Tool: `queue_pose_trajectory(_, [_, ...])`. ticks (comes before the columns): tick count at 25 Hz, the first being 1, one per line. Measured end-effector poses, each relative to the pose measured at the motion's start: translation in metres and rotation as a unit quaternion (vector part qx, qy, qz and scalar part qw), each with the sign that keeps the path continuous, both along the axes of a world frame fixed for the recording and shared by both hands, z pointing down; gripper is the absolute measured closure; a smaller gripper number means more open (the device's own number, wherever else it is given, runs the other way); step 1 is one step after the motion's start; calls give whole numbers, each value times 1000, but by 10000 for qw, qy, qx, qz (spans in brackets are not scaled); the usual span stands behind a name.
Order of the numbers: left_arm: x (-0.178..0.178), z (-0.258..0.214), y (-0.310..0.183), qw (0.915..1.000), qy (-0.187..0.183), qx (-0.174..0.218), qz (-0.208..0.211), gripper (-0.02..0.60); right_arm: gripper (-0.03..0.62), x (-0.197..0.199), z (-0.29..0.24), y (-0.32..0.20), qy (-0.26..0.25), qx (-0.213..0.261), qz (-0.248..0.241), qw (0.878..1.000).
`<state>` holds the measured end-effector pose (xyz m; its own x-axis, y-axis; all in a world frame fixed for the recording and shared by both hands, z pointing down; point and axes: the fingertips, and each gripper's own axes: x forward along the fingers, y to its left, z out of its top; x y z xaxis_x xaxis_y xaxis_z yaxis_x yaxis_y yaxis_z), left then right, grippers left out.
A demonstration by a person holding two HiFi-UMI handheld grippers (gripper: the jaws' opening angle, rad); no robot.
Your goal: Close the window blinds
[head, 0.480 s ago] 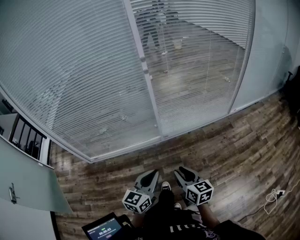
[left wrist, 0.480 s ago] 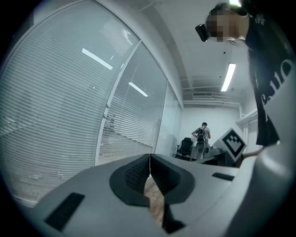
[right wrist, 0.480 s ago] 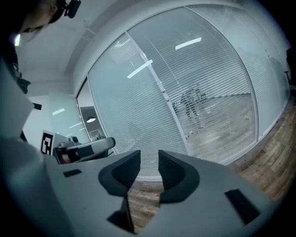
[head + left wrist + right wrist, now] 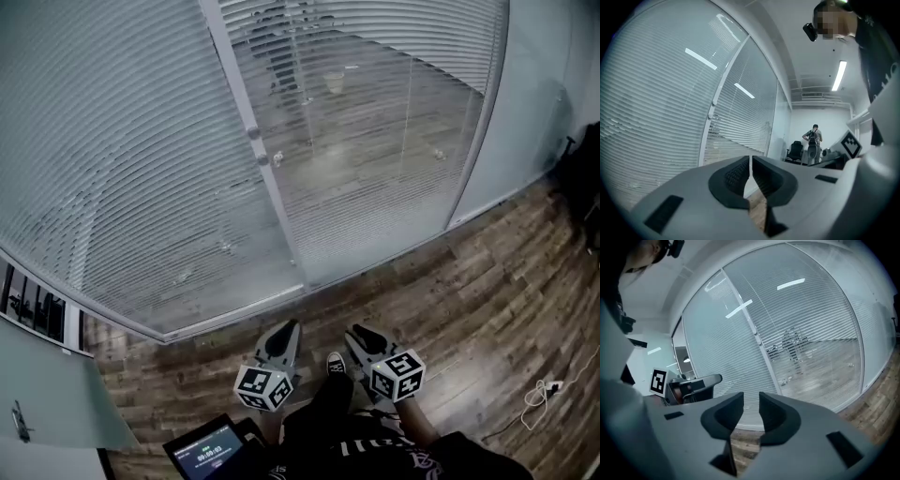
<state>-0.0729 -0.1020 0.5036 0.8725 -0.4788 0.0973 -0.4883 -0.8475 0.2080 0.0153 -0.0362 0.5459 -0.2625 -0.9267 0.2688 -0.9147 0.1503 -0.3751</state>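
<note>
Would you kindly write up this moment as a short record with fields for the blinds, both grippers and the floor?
Left-pane blinds: lowered, slats look nearly shut
Right-pane blinds: lowered, slats more open, a floor shows between them
Left gripper: jaws together, empty, held away from the blinds
Right gripper: jaws slightly apart, empty
Floor: wood planks, white cable lying at the right

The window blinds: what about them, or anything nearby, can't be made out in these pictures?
- White slatted window blinds: top cut off by the head view's upper edge.
- Small fittings on the white frame post: too small in the head view to identify.
- Black tablet: screen print too small to read, body cut by the head view's bottom edge.
</note>
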Motion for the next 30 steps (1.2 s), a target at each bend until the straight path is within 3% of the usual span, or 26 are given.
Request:
queue_pose_trajectory(7, [51, -19, -132, 9980, -46, 475, -415, 575, 522, 62, -18, -126, 187, 262, -72, 9995])
queue_pose_trajectory(10, [62, -27, -180, 9925, -401, 892, -733, 572, 525, 78, -24, -160, 177, 361, -47, 9992])
queue_pose_trajectory(14, [99, -59, -250, 9831, -904, 1218, -1024, 466, 526, 109, -41, -192, 96, 250, -124, 9996])
queue_pose_trajectory(17, [124, -74, -292, 9763, -1079, 1379, -1274, 462, 531, 129, -35, -212, 48, 108, -299, 9995])
queue_pose_trajectory(20, [134, -79, -329, 9633, -1393, 1690, -1549, 451, 540, 135, -28, -237, 3, 66, -582, 9983])
queue_pose_trajectory(25, [156, -98, -392, 9442, -1721, 1852, -2112, 451, 545, 156, -36, -297, 94, 43, -1344, 9909])
queue_pose_trajectory(28, [173, -102, -422, 9226, -2261, 2085, -2326, 451, 545, 174, -47, -329, 133, 110, -1733, 9847])
queue_pose_trajectory(30, [185, -97, -430, 8987, -2820, 2392, -2359, 417, 545, 187, -50, -342, 159, 159, -1918, 9812])
